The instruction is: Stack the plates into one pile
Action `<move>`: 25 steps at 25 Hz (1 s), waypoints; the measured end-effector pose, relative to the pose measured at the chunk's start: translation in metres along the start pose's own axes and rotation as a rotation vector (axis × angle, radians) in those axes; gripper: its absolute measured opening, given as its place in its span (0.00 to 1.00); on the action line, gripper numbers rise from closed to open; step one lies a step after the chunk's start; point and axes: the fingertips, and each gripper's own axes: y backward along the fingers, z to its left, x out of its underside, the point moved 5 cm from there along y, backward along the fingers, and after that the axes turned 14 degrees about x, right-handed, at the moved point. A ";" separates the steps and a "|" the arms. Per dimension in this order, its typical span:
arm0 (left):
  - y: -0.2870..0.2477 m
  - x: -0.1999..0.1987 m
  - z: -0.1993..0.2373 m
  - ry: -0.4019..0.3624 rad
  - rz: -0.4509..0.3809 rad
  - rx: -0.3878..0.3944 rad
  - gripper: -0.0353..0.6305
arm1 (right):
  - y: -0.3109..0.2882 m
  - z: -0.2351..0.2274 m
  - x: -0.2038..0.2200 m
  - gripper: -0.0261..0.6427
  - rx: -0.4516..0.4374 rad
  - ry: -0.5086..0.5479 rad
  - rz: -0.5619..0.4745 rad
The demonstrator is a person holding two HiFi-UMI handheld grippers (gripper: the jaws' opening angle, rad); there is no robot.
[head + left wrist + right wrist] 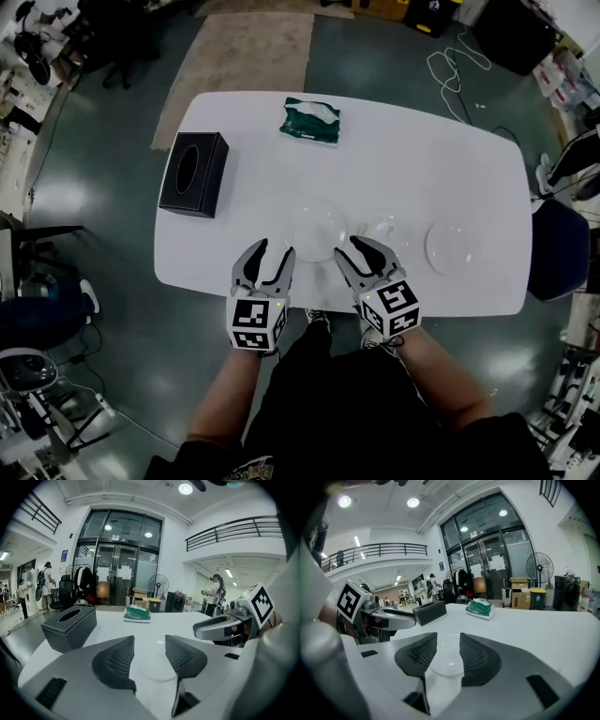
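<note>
We see three clear plates side by side, not piled, lower middle of head view, on white table (422, 159): left plate (317, 232), middle plate (387, 231), right plate (455, 246); left gripper (272, 255) near left plate, jaws partly apart, holding nothing; right gripper (357, 251) near middle plate, jaws partly apart, holding nothing; black box (194, 174) at left; green pack (311, 120) up top.
</note>
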 end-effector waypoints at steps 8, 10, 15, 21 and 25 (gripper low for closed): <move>-0.010 0.011 0.021 0.014 0.032 0.021 0.37 | -0.031 0.008 0.036 0.29 0.030 0.019 0.113; -0.013 0.014 0.027 0.020 0.040 0.023 0.36 | -0.038 0.008 0.045 0.29 0.042 0.032 0.143; -0.018 0.021 0.036 0.037 0.059 0.031 0.37 | -0.050 0.008 0.065 0.29 0.076 0.075 0.202; -0.025 0.031 0.045 0.046 0.088 0.043 0.37 | -0.058 0.015 0.079 0.28 0.100 0.145 0.250; -0.030 0.037 0.050 0.061 0.104 0.049 0.37 | -0.061 0.017 0.080 0.28 0.106 0.183 0.256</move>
